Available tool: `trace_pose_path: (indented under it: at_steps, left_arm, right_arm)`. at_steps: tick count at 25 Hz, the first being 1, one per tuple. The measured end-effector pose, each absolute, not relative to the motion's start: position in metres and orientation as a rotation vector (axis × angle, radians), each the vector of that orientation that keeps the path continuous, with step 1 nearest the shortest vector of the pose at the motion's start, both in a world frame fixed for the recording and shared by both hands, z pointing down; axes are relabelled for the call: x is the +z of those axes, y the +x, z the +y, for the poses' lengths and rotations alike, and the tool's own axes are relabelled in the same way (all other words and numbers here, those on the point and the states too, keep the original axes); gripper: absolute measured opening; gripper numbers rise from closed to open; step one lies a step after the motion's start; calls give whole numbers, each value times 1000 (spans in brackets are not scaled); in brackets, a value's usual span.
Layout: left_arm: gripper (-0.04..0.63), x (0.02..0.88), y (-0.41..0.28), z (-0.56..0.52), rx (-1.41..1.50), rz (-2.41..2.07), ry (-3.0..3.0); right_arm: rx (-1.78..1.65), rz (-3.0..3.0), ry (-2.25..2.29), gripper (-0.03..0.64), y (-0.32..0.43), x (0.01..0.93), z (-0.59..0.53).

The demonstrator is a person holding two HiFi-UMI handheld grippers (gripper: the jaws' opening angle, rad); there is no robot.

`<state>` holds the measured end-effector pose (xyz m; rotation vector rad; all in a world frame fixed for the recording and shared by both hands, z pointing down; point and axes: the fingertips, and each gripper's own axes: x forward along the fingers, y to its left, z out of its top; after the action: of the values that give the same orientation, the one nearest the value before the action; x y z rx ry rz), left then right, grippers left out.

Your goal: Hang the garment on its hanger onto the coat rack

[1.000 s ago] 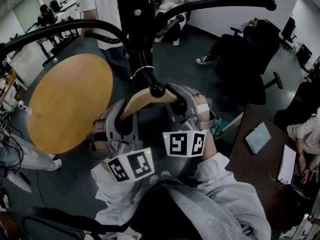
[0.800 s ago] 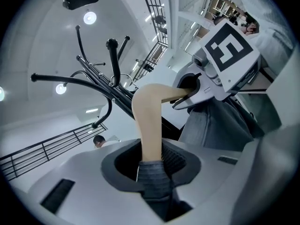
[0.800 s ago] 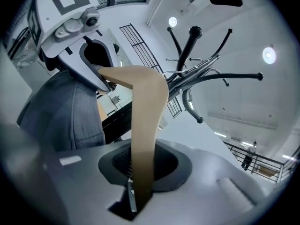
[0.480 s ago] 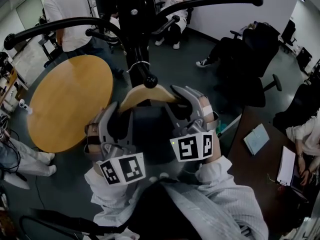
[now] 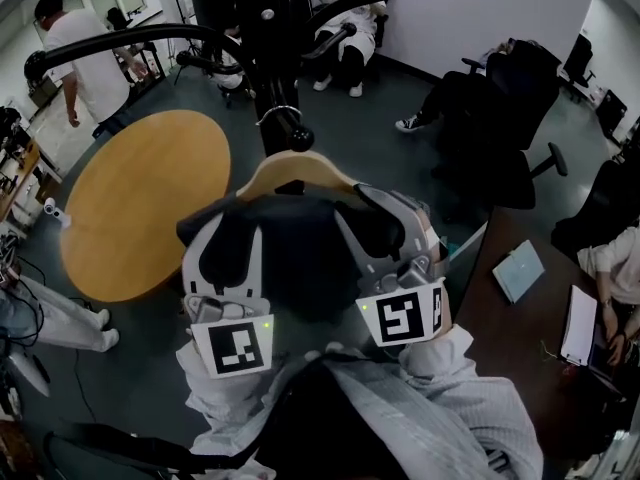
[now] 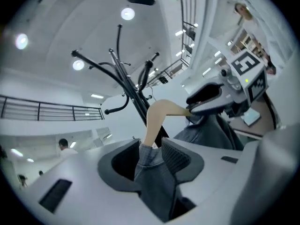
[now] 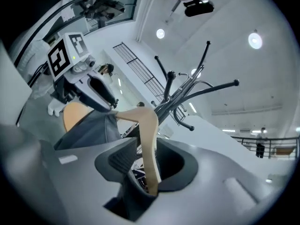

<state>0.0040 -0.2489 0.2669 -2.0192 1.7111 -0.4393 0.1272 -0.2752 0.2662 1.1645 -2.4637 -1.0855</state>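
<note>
A wooden hanger (image 5: 296, 172) carries a dark garment (image 5: 292, 248); its metal hook (image 5: 279, 116) sits over a ball-tipped peg of the black coat rack (image 5: 264, 28). My left gripper (image 5: 226, 236) is at the garment's left shoulder and my right gripper (image 5: 386, 220) at the right shoulder. In the left gripper view the cloth-covered hanger end (image 6: 152, 149) lies between wide jaws of the left gripper (image 6: 151, 159). In the right gripper view the hanger arm (image 7: 149, 139) stands between the jaws of the right gripper (image 7: 146, 165), which are opening, with gaps at both sides.
A round wooden table (image 5: 135, 203) stands at the left below the rack. Office chairs (image 5: 495, 128) and seated people are behind at the right. A dark desk (image 5: 515, 318) with a notebook (image 5: 518, 270) lies at the right. A person (image 5: 85, 53) walks at the back left.
Both grippers have opened and dropped back toward me. The hanger now hangs by its hook from the peg. The person in white has walked off to the left.
</note>
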Motion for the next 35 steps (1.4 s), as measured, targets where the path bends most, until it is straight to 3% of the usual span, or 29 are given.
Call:
trace_pose_path:
  at_steps: [6,9,12,35]
  left_arm:
    - [146,278,-5,-237,-201,1873,-2180]
    - [54,287,-16,-230,-126,1972,-2184]
    - [5,298,-30,-227,-132,2059,-2182]
    - [5,307,-33,-229,-136,1852,-2336]
  right_arm:
    - [-890,-2726,1228,39,90,266,-261]
    - [-743,-2830,1129,11,63,281,-255]
    - [-657,-2890,1009,2,38,296,-247]
    - [-564,-2839,1140,0,16,305,-243]
